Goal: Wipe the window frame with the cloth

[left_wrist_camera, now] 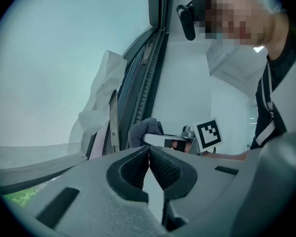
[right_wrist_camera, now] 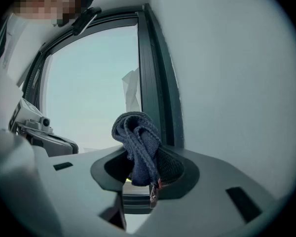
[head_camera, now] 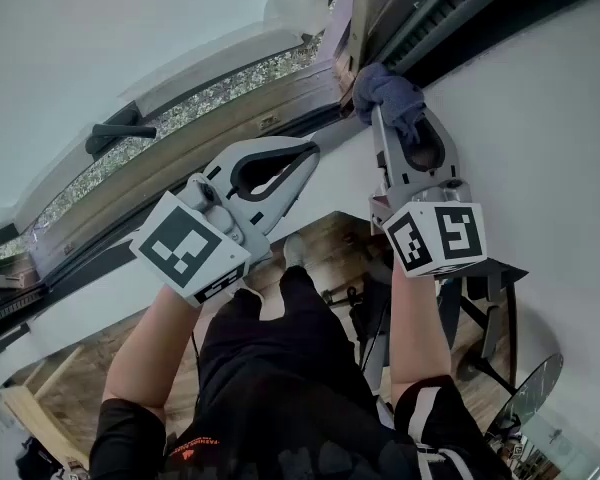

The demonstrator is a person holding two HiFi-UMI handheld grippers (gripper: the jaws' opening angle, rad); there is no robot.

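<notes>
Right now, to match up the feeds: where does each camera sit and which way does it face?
Head view: on the person's head, looking down past the window frame; forearms, legs, left gripper and right gripper show.
Left gripper view: on the left gripper, facing along its shut jaws toward the frame; the person's torso shows.
Right gripper view: on the right gripper, facing along jaws clamped on the cloth, up the frame.
Shared: all show the cloth; each gripper view catches the other gripper.

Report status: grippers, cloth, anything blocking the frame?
Right gripper shut on blue cloth, up at the window frame corner. Left gripper shut, empty, alongside. White sheet bunched against the frame.
</notes>
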